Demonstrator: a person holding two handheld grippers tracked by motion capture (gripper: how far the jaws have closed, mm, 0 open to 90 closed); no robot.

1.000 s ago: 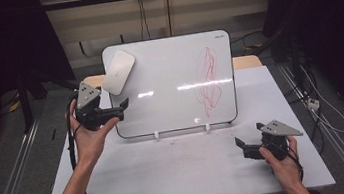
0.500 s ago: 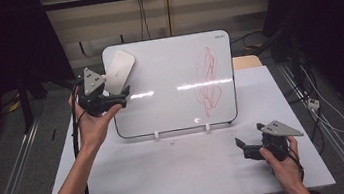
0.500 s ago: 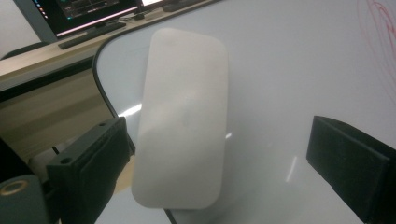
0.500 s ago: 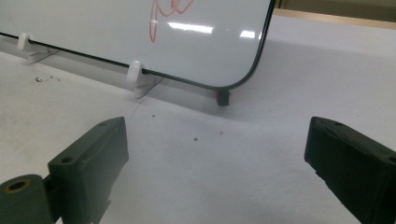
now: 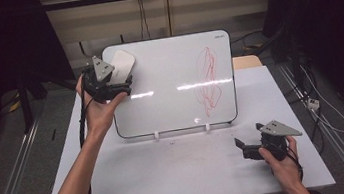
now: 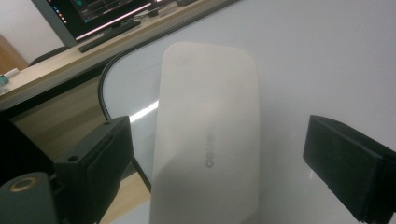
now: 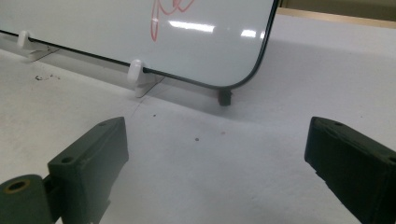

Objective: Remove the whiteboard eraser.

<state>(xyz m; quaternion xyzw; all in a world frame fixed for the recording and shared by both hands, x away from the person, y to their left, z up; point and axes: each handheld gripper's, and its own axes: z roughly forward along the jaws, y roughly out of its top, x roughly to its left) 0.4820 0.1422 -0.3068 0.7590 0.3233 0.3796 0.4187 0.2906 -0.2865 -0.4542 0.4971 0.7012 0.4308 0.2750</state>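
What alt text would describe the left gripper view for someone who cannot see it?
A white eraser lies on a whiteboard, between the two open black jaws of the left tool, which do not touch it. A monitor stands behind.

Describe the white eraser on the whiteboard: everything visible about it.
The eraser is a flat, off-white oblong with rounded corners and a smooth, matte, plastic-looking top that bears a faint grey embossed brand mark. It lies flat against the whiteboard, at the board's upper left corner, tilted a little off the board's edges. The left gripper has its jaws on either side of it, which have just been closing; gaps remain, so the pads are not yet pressing on it. Its underside is hidden.
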